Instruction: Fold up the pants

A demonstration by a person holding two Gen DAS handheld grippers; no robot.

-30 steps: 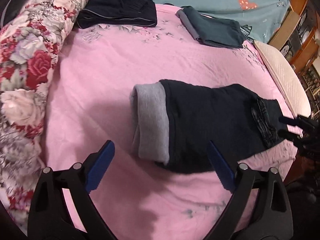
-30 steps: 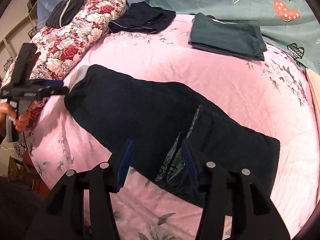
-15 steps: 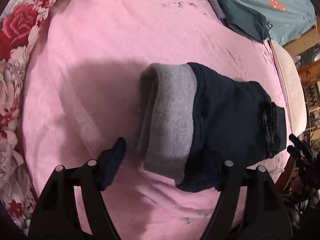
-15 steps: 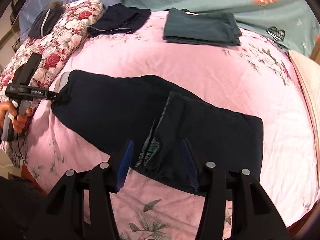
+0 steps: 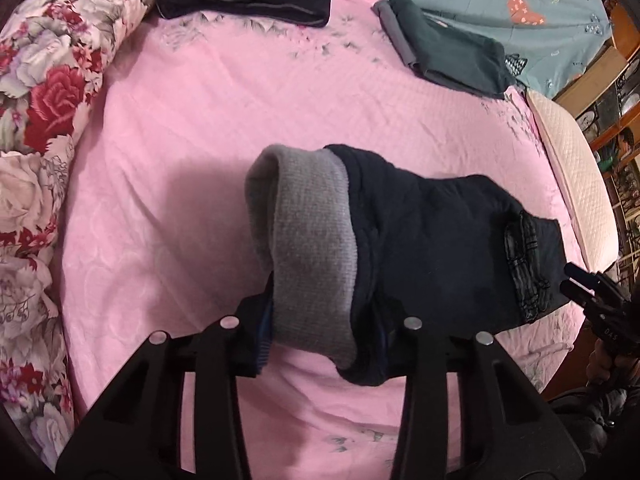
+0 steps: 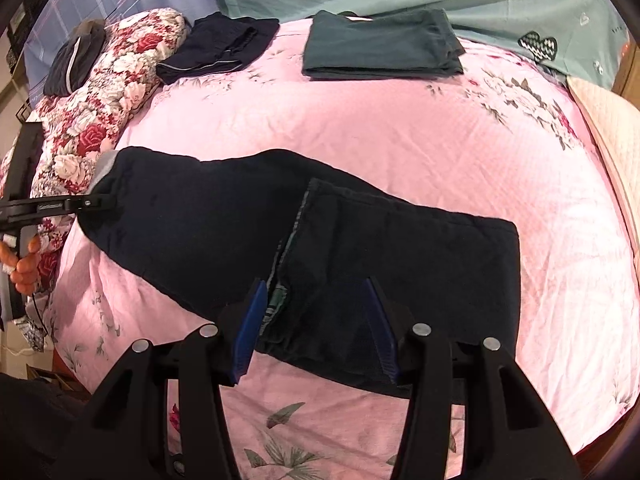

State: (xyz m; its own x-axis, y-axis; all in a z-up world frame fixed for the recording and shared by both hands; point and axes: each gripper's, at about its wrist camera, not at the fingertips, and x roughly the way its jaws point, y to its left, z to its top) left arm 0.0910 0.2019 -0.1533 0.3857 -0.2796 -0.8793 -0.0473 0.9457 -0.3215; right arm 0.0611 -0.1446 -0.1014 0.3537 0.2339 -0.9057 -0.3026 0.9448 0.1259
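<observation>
Dark navy pants (image 6: 248, 232) lie across the pink bedsheet (image 6: 360, 120), the waist part folded over at the right (image 6: 400, 264). Their grey cuffs (image 5: 308, 232) sit at the leg end, near my left gripper (image 5: 320, 344). Its blue pads (image 5: 262, 344) have closed in on the cuff end and the fabric is bunched and raised between them. My right gripper (image 6: 316, 328) is open, its pads (image 6: 252, 324) either side of the folded waist edge, just above the cloth. The left gripper also shows in the right wrist view (image 6: 92, 202).
Folded dark pants (image 6: 224, 48) and folded teal pants (image 6: 380, 44) lie at the far side of the bed. A floral quilt roll (image 6: 112, 80) runs along the left. A cream pillow (image 5: 572, 168) and wooden shelves are at the right edge.
My left gripper moved in to the grey cuff end and closed on it, lifting the fabric. My right gripper shifted right, over the folded waist edge, staying open.
</observation>
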